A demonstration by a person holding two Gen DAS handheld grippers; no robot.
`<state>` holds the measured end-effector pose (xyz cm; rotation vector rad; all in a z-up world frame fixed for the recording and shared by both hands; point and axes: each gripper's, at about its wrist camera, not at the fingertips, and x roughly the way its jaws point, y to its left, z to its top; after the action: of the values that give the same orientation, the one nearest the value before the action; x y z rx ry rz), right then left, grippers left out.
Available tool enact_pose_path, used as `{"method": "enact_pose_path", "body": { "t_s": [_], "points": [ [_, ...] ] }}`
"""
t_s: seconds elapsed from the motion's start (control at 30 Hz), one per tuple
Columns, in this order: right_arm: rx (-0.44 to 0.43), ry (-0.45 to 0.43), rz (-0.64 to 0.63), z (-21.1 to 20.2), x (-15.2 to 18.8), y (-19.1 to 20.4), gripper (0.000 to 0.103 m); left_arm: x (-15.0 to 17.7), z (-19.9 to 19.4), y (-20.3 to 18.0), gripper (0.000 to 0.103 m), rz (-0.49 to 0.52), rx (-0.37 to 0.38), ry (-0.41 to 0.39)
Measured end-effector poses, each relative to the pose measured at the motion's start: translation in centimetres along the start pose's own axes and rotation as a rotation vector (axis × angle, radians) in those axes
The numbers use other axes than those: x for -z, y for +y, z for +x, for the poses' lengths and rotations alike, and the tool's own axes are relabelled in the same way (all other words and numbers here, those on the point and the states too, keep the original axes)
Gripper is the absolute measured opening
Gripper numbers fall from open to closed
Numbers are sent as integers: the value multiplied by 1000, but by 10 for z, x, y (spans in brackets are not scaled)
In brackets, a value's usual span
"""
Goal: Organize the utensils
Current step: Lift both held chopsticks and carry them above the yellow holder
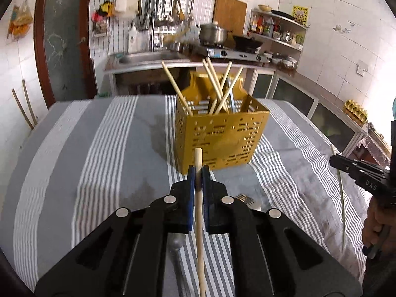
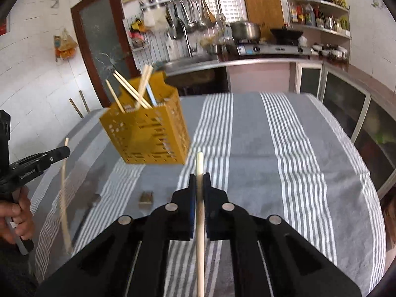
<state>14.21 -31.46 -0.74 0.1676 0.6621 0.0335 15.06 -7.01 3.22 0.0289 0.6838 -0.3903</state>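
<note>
Each gripper has a chopstick right now. The left gripper is pinched tight on a pale wooden chopstick, clamped near its upper end so only a short stub pokes out past the blue pads and the long rest hangs down toward the camera. Same deal on the other side: the right gripper is squeezed on its own chopstick, also close to the top.

These sticks look light, stiff and smooth, plain round wood, no taper I can make out. My guess is they'd swivel in the pads pretty easily since they're held so far from the middle, so a grip nearer the centre would be steadier. Not fragile though.

The yellow utensil caddy stands on the striped cloth of the bench, ahead of the left gripper and off to the left in the right wrist view. It's perforated, boxy, with several chopsticks already leaning inside at random angles. A fork lies on the cloth just behind the left gripper.
</note>
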Motion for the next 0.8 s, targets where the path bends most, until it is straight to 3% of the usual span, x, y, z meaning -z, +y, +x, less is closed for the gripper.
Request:
{"method": "enact_pose_path", "body": {
  "t_s": [0.5, 0.8],
  "points": [
    [-8, -147, -42, -40, -15, 15, 6, -8, -39, -11, 5, 29, 20, -80],
    [-5, -239, -92, -60, -51, 35, 6, -37, -58, -17, 5, 50, 16, -154]
  ]
}}
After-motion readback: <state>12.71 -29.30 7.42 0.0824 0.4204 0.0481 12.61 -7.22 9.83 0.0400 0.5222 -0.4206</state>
